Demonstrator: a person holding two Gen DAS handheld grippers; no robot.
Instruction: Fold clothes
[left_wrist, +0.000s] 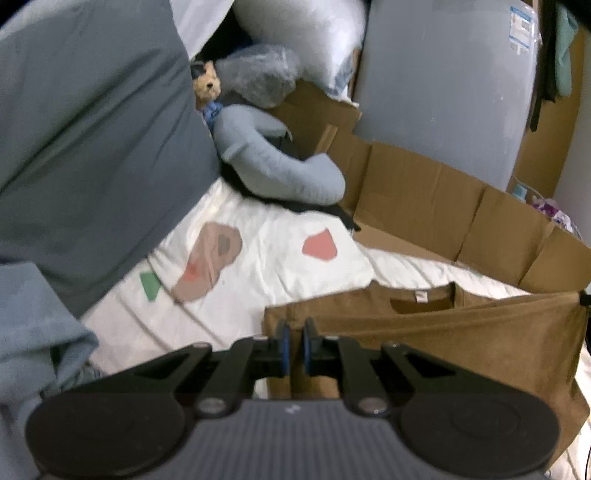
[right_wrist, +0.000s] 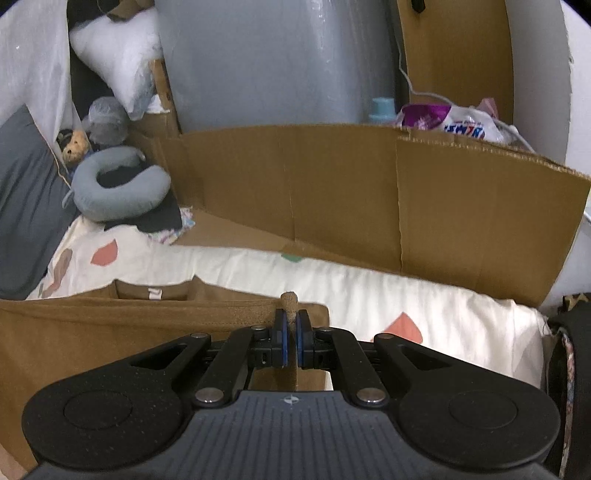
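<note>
Folding is only begun: the brown shirt (left_wrist: 461, 332) hangs stretched over the near bed (right_wrist: 424, 295), left tool (left_wrist: 294, 328) and right tool (right_wrist: 290, 321) each clamped on a corner; every fold remains.

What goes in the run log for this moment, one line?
left gripper: shut on brown shirt | right gripper: shut on brown shirt | shirt edge held above bed
</note>
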